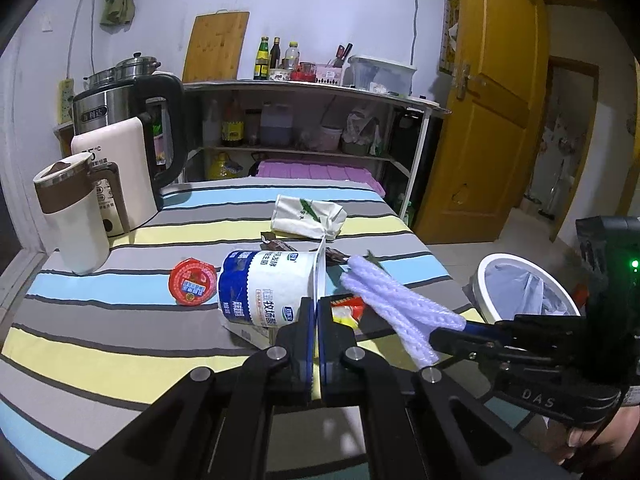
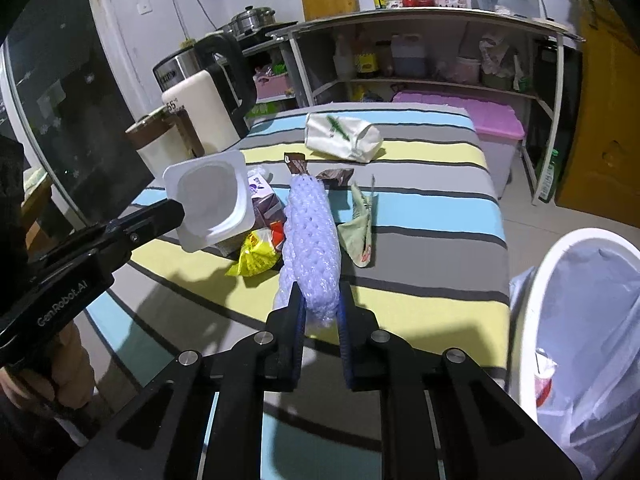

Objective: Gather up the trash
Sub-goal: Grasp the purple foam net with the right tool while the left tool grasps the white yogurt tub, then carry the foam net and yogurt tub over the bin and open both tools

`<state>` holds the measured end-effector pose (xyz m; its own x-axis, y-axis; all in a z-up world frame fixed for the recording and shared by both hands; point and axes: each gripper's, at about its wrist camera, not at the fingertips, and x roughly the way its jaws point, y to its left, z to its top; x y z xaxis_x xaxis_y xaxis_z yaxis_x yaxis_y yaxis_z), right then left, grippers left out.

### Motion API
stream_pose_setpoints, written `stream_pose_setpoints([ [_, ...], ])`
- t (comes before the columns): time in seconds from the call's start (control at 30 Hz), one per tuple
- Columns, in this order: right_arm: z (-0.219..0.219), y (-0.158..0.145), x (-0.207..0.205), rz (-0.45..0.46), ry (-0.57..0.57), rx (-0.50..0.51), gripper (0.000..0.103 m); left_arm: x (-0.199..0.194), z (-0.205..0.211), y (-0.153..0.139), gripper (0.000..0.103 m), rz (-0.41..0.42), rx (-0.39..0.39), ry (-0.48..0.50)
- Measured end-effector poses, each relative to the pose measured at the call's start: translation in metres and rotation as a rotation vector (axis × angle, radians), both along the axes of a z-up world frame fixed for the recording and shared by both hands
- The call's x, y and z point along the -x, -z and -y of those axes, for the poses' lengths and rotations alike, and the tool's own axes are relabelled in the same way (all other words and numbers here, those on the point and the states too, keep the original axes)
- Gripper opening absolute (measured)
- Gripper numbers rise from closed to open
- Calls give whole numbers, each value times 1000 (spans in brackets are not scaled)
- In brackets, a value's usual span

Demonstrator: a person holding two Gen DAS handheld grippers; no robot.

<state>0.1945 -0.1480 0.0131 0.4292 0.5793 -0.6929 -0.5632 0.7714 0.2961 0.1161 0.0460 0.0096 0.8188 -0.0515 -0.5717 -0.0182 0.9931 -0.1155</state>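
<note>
In the left wrist view my left gripper [image 1: 319, 304] is shut on the rim of a white yogurt cup [image 1: 272, 284] with a blue label, held on its side just above the striped tablecloth [image 1: 120, 340]. The right wrist view shows that cup [image 2: 212, 200] from its open mouth, with the left gripper [image 2: 176, 210] pinching its edge. My right gripper [image 2: 320, 296] is shut on a lavender foam net sleeve [image 2: 312, 240] that sticks out ahead of the fingers. From the left wrist the sleeve [image 1: 384, 304] and the right gripper [image 1: 444, 336] appear at the right.
A white bin [image 2: 524, 300] lined with a clear bag stands off the table's right edge [image 1: 480, 284]. On the cloth lie a yellow wrapper [image 2: 256, 256], a green wrapper [image 2: 360, 228], a brown wrapper [image 2: 336, 176], a tissue pack [image 2: 344, 136] and a red-lidded cup [image 1: 192, 286]. Kettles [image 1: 120, 160] stand at the back left.
</note>
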Motion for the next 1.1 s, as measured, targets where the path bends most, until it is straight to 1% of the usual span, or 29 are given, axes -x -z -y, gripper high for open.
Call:
stream_pose_setpoints([
  [0.37, 13, -16, 20, 18, 1, -31, 15, 15, 4, -7, 1, 6, 3, 4],
  [0.6, 16, -27, 35, 47, -1, -45, 15, 26, 8, -13, 1, 20, -1, 8],
  [0.77, 16, -15, 39, 6, -13, -5, 15, 30, 11, -17, 1, 28, 0, 11],
  [0.93, 26, -6, 49, -28, -4, 11, 15, 35, 13, -20, 1, 35, -1, 18],
  [1.1, 43, -7, 59, -28, 30, 12, 15, 39, 16, -23, 1, 40, 0, 27],
])
